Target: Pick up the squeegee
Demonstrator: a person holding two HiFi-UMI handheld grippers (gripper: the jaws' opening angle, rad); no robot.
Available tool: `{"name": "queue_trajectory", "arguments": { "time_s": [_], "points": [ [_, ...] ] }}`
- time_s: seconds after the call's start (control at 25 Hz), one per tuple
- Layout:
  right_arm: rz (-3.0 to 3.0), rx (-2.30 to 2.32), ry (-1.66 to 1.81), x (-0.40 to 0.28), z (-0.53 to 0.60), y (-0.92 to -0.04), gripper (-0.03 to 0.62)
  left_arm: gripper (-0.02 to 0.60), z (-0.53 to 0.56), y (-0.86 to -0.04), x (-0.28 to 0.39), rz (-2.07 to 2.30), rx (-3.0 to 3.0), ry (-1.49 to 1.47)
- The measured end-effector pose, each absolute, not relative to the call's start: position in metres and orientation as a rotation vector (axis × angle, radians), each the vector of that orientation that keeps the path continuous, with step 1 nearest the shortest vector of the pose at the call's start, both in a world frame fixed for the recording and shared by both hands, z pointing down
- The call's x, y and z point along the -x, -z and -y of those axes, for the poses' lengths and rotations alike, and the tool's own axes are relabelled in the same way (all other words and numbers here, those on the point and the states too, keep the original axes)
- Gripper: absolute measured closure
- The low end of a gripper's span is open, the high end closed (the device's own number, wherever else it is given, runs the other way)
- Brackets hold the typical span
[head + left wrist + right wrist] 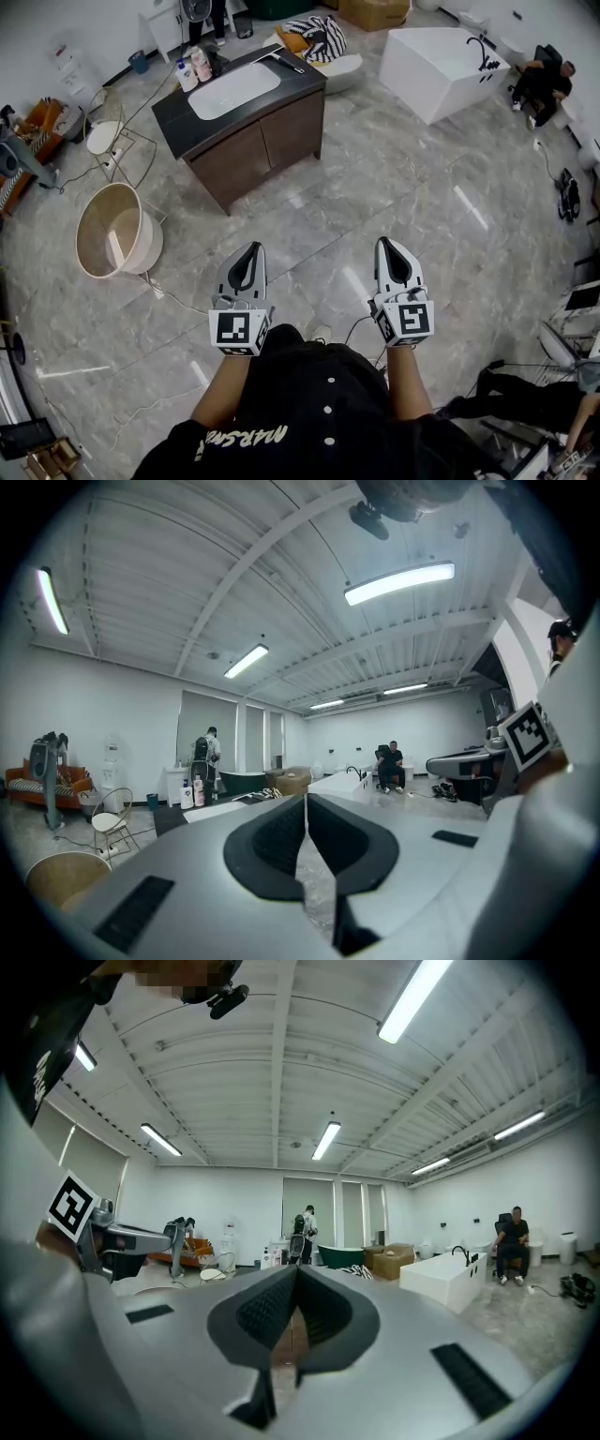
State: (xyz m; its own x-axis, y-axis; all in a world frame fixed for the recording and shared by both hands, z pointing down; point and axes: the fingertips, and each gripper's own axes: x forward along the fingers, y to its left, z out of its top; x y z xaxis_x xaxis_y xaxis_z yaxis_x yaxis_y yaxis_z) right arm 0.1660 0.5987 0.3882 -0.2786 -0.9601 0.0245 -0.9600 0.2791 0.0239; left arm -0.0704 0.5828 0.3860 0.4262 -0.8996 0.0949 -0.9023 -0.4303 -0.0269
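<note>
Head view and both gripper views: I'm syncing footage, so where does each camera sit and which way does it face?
Head view: on the person's head, looking steeply down at the floor, both forearms, left tongs and right tongs.
Left gripper view: on the left tongs, looking level along its shut jaws across the room.
Right gripper view: on the right tongs, likewise level along shut jaws.
Shared: both gripper views show the bathtub and seated person.
</note>
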Motion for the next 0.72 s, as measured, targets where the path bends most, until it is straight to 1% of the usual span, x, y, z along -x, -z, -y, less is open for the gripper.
{"name": "queue_trajectory", "arguments": {
  "time_s": [0.32, 0.72],
  "points": [
    [2.491, -1.873, -0.049, -0.184, -0.584, -0.394, 0.599, 0.563, -0.581, -0.396, 0.055, 1.693, -2.597, -0.153],
    [2.499, -1.849, -0.019, -0.186, -0.516, -0.404, 0.599, 0.563, -0.511, -0.397, 0.047, 1.669, -2.64, -0.127]
  ]
}}
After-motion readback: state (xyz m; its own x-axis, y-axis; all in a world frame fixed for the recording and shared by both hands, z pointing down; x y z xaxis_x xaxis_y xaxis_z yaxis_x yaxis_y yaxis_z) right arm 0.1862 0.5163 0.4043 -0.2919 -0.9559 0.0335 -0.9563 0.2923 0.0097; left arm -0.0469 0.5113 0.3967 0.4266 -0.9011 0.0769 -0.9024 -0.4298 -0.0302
